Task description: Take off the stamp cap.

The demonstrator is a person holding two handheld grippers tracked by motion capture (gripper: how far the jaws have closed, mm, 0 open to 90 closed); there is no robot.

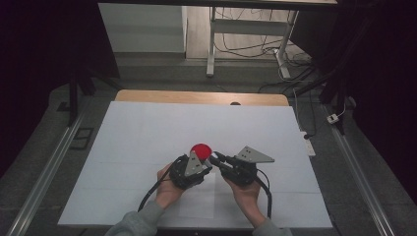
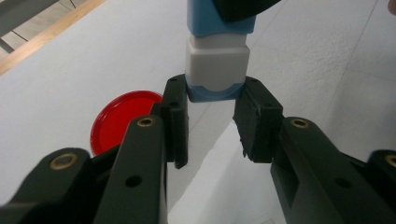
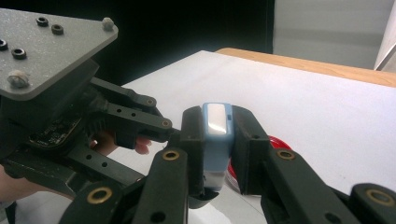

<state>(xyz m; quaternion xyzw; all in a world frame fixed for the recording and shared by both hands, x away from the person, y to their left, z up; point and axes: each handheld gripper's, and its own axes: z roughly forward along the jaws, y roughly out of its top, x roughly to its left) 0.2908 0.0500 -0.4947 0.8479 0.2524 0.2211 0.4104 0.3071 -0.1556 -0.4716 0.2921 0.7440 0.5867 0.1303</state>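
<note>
A small blue-and-white block [image 2: 215, 63] is held between both grippers a little above the white table. My left gripper [image 2: 215, 87] is shut on its blue lower end. My right gripper [image 3: 217, 116] is shut on the block's [image 3: 216, 135] light-blue body, whose white panel faces the camera. In the high view the left gripper [image 1: 209, 163] and the right gripper [image 1: 215, 157] meet tip to tip near the table's front middle, each in one of the person's hands. A flat red disc [image 1: 200, 149] lies on the table just behind them, and I see the disc [image 2: 119, 119] beside the left jaw.
A white sheet [image 1: 147, 132] covers the table, with a wooden edge [image 1: 196, 97] at the back. A paler paper rectangle [image 1: 199, 201] lies near the front edge. Cables trail from both grippers. Desk legs and wires [image 1: 246, 49] stand on the floor beyond.
</note>
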